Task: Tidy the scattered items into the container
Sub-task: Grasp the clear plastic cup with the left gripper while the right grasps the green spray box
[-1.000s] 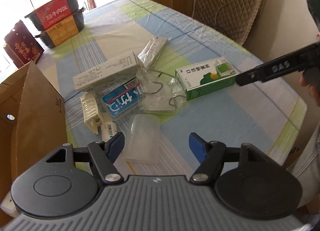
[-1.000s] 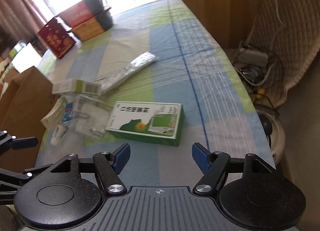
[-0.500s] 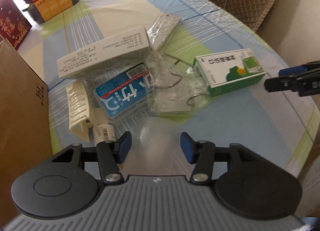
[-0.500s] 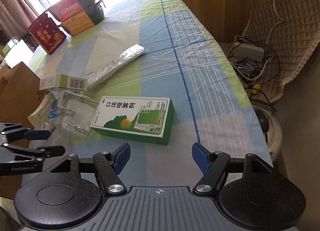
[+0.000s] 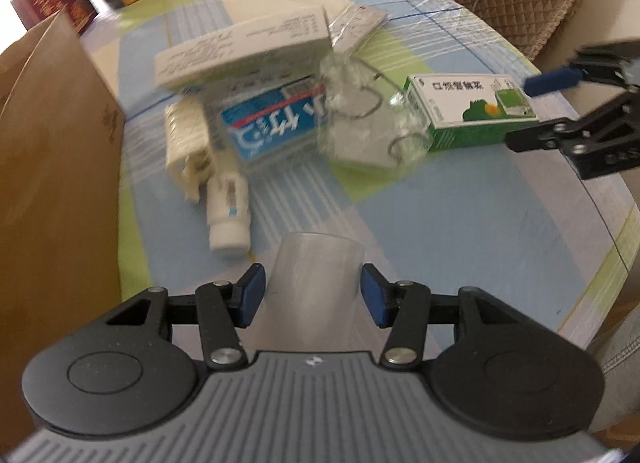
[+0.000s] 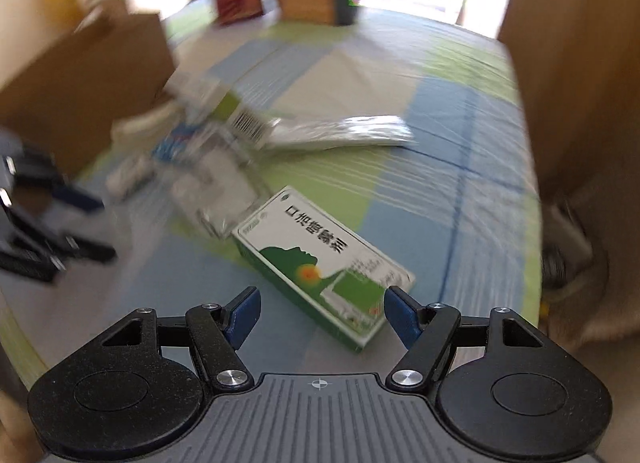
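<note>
Cardboard box wall (image 5: 52,167) hard on the left, table edge (image 5: 624,247) close on the right; bare cloth only in the near strip.
Left gripper (image 5: 313,295) part open, blue pads flanking a clear plastic cup (image 5: 316,275), contact probably not made (blurred). Right gripper (image 6: 322,313) wide open, holding nothing, green-and-white box (image 6: 320,259) lying diagonally just ahead, its near end between the fingers.
</note>
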Action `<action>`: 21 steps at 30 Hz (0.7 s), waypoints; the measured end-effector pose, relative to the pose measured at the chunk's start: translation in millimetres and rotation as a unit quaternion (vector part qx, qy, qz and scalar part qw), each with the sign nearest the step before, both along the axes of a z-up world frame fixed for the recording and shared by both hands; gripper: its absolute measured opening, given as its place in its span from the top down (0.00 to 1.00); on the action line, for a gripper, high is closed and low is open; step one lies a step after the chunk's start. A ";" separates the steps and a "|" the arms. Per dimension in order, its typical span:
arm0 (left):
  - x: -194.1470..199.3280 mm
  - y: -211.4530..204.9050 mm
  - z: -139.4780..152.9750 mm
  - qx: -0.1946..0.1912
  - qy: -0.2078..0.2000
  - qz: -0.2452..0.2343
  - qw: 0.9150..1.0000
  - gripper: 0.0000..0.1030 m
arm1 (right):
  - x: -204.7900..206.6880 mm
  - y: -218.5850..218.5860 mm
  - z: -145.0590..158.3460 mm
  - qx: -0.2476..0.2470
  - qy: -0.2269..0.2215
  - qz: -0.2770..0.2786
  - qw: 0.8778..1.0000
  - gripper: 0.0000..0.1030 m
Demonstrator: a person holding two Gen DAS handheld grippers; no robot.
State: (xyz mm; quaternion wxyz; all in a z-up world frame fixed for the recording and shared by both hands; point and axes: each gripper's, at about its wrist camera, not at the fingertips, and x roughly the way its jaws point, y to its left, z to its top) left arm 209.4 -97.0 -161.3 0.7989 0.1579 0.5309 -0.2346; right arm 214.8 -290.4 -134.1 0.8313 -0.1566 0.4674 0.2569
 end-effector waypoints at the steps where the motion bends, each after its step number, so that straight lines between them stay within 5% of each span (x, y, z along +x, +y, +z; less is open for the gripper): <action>1: -1.9 2.0 0.1 0.002 0.001 0.005 1.000 0.54 | 3.8 4.5 -2.6 -0.013 -0.008 0.023 1.000 0.28; 5: -4.8 7.4 1.1 0.002 0.007 0.023 1.000 0.54 | 19.2 22.5 -11.9 -0.050 -0.016 0.097 0.994 0.28; 10: -3.0 10.6 1.3 -0.004 0.011 0.033 0.999 0.54 | 33.0 36.2 -29.7 -0.074 0.005 0.125 0.989 0.28; 16: -2.7 11.3 1.0 -0.009 0.018 0.052 0.998 0.53 | 31.1 29.9 -29.7 -0.057 0.070 0.009 0.996 0.42; 21: 4.0 24.6 -7.5 -0.033 0.068 0.110 0.991 0.51 | 6.6 24.1 -30.1 -0.036 0.103 -0.055 0.992 0.42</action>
